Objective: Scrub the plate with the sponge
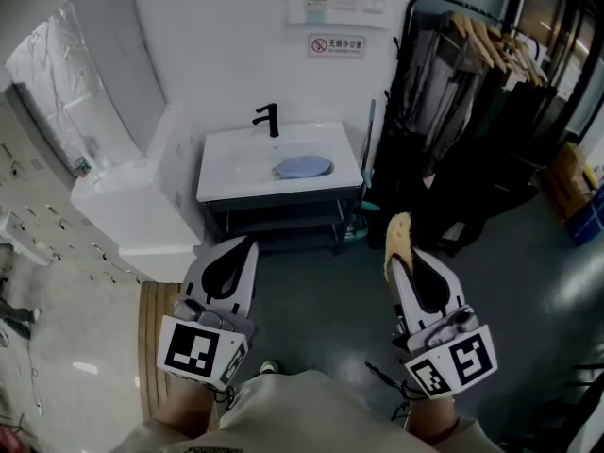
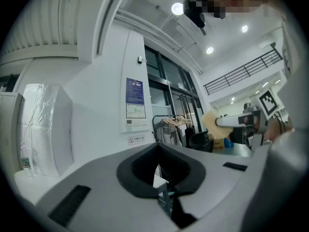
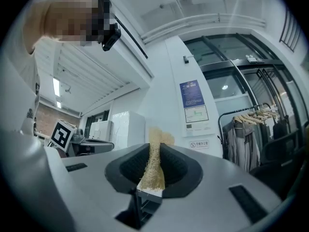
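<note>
A pale blue plate (image 1: pixel 302 167) lies in the white sink basin (image 1: pixel 236 163) under a black faucet (image 1: pixel 269 119), some way ahead of both grippers. My right gripper (image 1: pixel 400 253) is shut on a tan fibrous sponge (image 1: pixel 398 234), whose top sticks out past the tips. In the right gripper view the sponge (image 3: pixel 153 166) stands pinched upright between the jaws of that gripper (image 3: pixel 154 146). My left gripper (image 1: pixel 245 246) is shut with nothing in it, and in its own view the left gripper (image 2: pixel 157 151) has its jaws together. Both grippers hang over the floor, short of the sink.
A black clothes rack (image 1: pixel 481 74) with hangers and dark garments stands right of the sink. A white plastic-wrapped cabinet (image 1: pixel 85 74) and a white unit (image 1: pixel 142 206) stand at the left. A wooden mat (image 1: pixel 156 338) lies by my left foot, a blue crate (image 1: pixel 590 220) at far right.
</note>
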The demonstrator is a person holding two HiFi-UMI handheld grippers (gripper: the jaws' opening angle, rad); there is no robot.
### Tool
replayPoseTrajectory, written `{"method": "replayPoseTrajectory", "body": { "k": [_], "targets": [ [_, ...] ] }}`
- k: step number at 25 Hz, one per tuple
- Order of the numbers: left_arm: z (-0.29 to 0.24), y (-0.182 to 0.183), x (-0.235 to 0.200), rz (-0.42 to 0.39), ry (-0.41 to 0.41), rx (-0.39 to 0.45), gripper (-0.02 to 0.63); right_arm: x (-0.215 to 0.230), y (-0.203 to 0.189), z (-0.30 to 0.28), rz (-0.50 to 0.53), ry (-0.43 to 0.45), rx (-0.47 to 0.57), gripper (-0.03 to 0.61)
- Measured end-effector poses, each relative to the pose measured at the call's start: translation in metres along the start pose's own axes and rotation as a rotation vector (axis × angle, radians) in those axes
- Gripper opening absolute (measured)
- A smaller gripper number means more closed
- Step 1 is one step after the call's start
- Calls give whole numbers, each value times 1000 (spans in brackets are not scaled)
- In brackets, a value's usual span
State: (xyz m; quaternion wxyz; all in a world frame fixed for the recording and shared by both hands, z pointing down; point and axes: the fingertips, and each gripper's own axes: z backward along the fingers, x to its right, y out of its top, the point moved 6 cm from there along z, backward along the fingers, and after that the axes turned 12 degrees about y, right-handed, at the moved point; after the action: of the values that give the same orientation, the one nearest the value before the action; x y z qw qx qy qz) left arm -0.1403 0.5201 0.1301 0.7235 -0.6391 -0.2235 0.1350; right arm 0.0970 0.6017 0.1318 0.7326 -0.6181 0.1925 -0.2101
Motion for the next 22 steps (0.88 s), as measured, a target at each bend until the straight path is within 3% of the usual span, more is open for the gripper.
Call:
{"method": "replayPoseTrajectory", "body": {
  "k": [9,22],
  "targets": [
    [3,-10,28,-32,25,-24,6,19,-16,20,-27,30,-11,72],
    [-36,-36,14,-39,30,-10,6,47,-45,-17,-16,49,-29,71]
  ]
}}
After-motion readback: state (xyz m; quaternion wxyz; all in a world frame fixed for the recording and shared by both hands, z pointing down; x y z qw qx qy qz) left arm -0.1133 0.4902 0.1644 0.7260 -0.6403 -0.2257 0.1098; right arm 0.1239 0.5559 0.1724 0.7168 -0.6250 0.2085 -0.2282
